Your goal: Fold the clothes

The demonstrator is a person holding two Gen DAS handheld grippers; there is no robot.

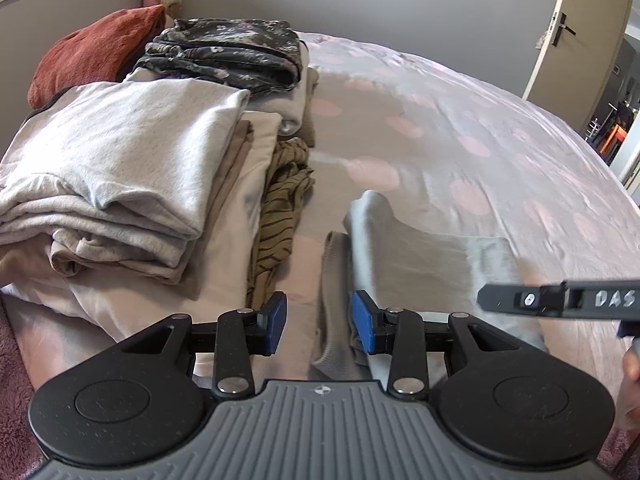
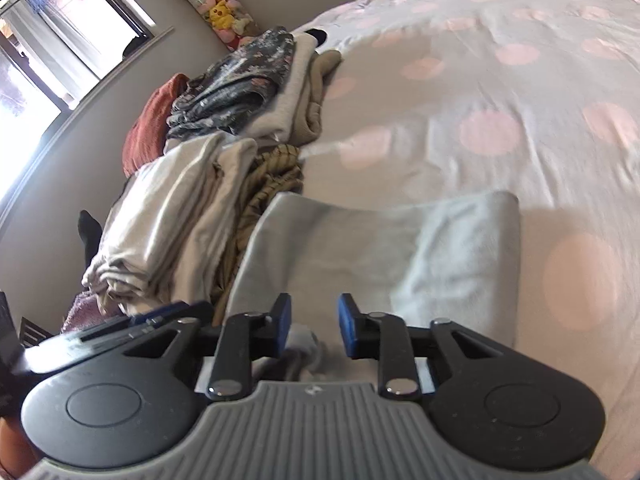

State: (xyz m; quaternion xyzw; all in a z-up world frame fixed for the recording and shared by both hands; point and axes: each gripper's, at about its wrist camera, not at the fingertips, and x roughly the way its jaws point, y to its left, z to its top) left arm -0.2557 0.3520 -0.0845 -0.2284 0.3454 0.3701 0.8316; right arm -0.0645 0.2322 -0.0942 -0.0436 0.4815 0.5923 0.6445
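You are holding both the left tongs (image 1: 319, 323) and the right tongs (image 2: 313, 327) released over the grey garment (image 2: 360, 248) lying lower centre on the bed (image 2: 520, 80), beside folded stacks (image 1: 120, 168) at left.

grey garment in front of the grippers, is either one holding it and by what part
Nothing is held. Both the left gripper and the right gripper are open over the near edge of the grey garment, fingers not closed on it.

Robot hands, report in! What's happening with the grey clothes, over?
Left gripper open, right gripper open. Grey garment folded flat on bed, not gripped. Folded stack beside it.
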